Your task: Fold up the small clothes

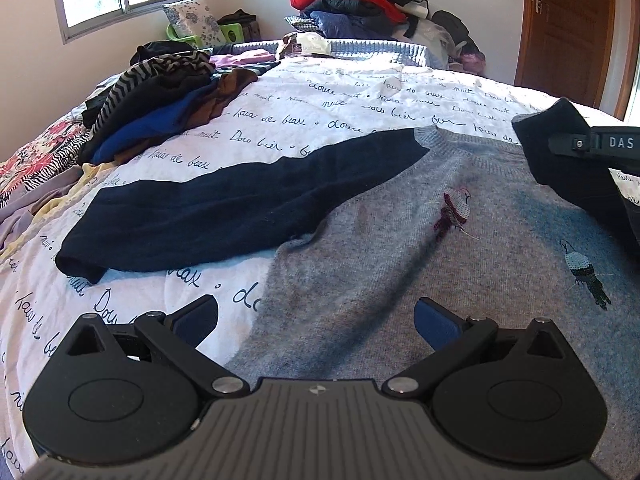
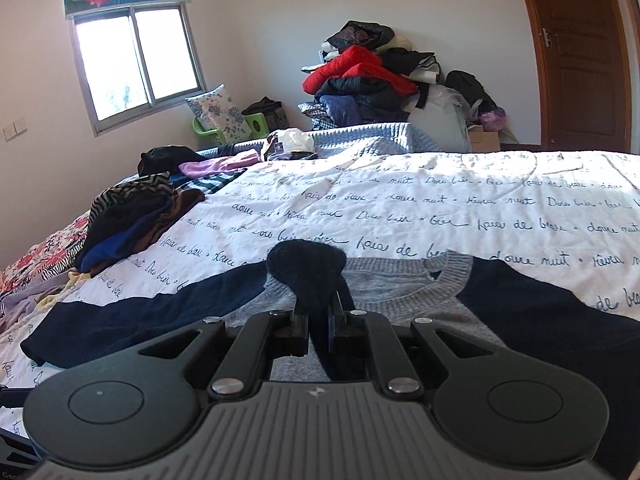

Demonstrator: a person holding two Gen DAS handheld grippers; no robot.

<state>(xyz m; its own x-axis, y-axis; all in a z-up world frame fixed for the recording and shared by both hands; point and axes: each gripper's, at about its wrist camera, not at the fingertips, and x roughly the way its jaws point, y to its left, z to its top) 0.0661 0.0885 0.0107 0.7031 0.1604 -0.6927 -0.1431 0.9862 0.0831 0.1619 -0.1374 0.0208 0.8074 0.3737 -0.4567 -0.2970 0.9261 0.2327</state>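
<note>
Two risks: the right gripper [image 2: 318, 320], pinched on the sweater's [image 1: 400, 280] navy cuff [image 2: 306, 266], may lose it; the left gripper [image 1: 316, 320] (wide, empty, near hem) may bunch the bedspread [image 1: 360, 92].

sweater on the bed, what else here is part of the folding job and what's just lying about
In the job:
sweater
navy sleeve, pinched in the right hand-held gripper
left hand-held gripper, open

Lying about:
clothes heap
red jacket pile
pillow
</note>
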